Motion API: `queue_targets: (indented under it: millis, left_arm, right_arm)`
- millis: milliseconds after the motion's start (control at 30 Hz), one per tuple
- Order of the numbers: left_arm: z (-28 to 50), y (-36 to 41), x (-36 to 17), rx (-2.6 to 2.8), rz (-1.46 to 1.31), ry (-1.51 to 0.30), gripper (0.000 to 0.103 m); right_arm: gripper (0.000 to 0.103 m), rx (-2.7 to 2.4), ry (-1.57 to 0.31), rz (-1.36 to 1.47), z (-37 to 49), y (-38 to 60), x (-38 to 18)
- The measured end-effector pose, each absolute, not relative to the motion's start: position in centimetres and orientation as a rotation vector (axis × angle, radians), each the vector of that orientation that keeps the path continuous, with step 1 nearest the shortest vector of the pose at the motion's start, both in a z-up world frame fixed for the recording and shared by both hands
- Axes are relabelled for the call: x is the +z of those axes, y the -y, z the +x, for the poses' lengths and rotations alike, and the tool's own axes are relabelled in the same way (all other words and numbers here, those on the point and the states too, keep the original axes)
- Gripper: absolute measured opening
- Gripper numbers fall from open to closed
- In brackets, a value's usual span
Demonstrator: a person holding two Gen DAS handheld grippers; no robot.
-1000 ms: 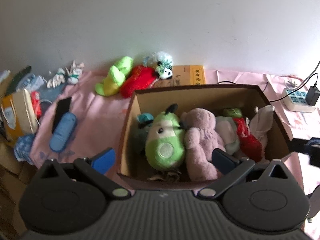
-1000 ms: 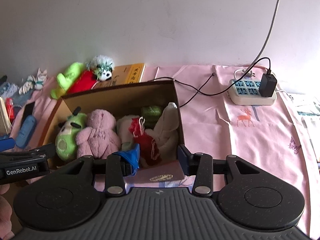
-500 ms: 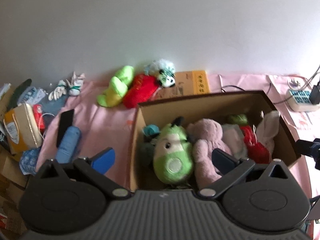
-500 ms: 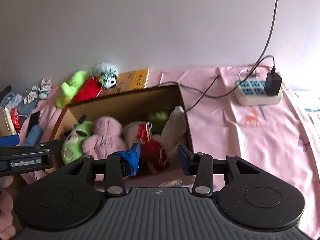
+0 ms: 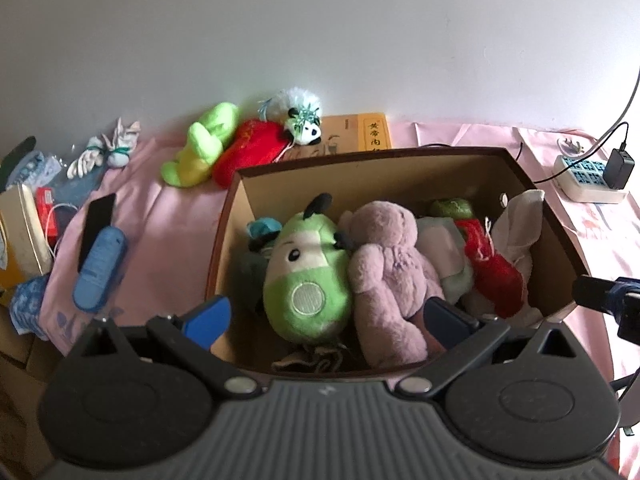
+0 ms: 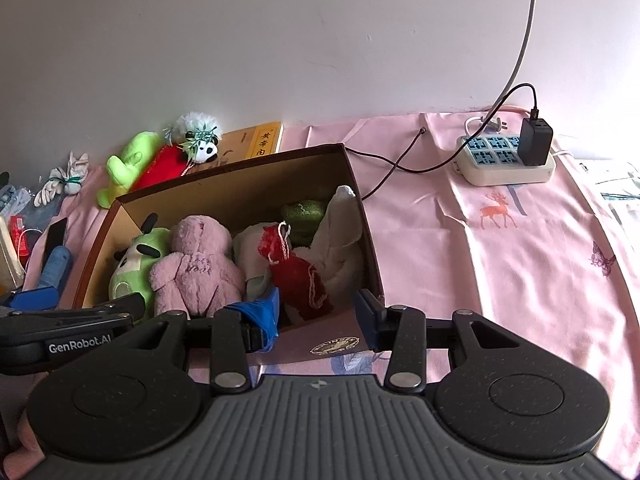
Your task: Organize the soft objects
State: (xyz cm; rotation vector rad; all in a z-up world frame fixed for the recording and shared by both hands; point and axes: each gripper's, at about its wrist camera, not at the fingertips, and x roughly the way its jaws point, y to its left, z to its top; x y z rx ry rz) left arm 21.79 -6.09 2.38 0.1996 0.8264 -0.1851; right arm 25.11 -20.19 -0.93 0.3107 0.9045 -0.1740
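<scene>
A brown cardboard box (image 5: 384,168) (image 6: 244,194) on the pink cloth holds a green plush (image 5: 308,272) (image 6: 134,260), a pink bear (image 5: 392,264) (image 6: 196,272), a red plush (image 5: 490,266) (image 6: 296,276) and a cream plush (image 6: 340,236). Behind the box lie a lime plush (image 5: 202,144) (image 6: 126,166), a red plush (image 5: 252,148) and a panda plush (image 5: 302,118) (image 6: 200,140). My left gripper (image 5: 328,318) is open and empty above the box's near side. My right gripper (image 6: 318,314) is open and empty at the box's near right corner.
A power strip with a charger (image 6: 506,158) (image 5: 592,174) and cables lies at the right. A yellow book (image 6: 256,142) lies behind the box. A blue case (image 5: 100,268), a phone (image 5: 96,222), white gloves (image 5: 106,150) and clutter sit at the left.
Both grippers drew back and up a little from the box, then settled. Both stayed open and empty. The plush toys have not moved.
</scene>
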Motion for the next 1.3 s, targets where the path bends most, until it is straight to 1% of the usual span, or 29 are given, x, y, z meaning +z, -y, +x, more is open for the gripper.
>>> queue_targets:
  millis: [1300]
  left_arm:
    - [22.59,6.89,2.06,-0.169,0.226,-0.844,0.103]
  right_arm:
    - [0.026,-0.202,-0.971,0.284,25.90,20.45,-1.89]
